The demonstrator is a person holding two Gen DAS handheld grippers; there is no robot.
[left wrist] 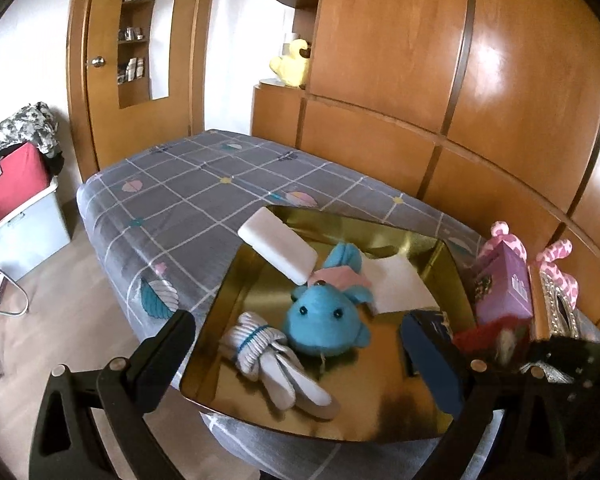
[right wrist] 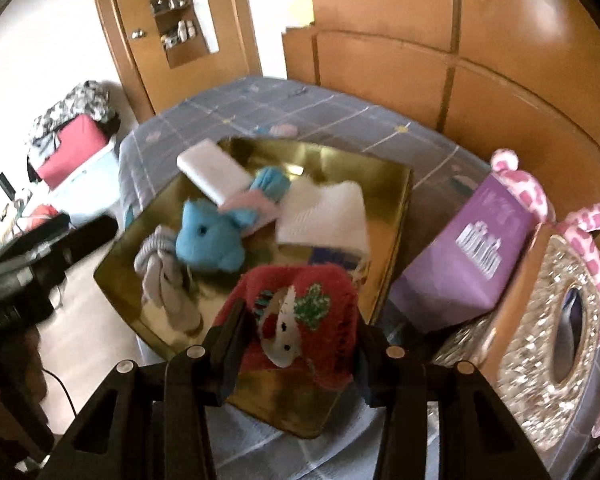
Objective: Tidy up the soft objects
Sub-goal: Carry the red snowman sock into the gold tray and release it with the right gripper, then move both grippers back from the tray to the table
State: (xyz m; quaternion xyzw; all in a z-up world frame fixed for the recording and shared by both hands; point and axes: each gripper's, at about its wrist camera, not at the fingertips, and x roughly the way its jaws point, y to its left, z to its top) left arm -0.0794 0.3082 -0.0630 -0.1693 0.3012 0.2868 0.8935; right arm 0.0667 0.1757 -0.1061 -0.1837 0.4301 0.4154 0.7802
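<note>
A gold tray (left wrist: 380, 412) (right wrist: 392, 216) lies on the grey checked bed. In it are a blue plush toy (left wrist: 324, 324) (right wrist: 208, 240), a bundled grey-white sock (left wrist: 272, 356) (right wrist: 164, 280), a white sponge block (left wrist: 278, 250) (right wrist: 212, 172) leaning on the rim, and a white folded cloth (left wrist: 400, 284) (right wrist: 324, 212). My left gripper (left wrist: 300, 356) is open and empty over the tray's near side. My right gripper (right wrist: 296, 344) is shut on a red fuzzy cloth (right wrist: 300, 304) with a green and white motif, held just above the tray; it shows at the right in the left wrist view (left wrist: 488, 336).
A purple box (left wrist: 504, 284) (right wrist: 464, 256), a pink spotted plush (right wrist: 528, 192) and a glittery tissue box (right wrist: 552, 328) stand right of the tray. Wooden wardrobes (left wrist: 420, 80) line the back. A storage bin with clothes (left wrist: 16, 208) stands on the floor at left.
</note>
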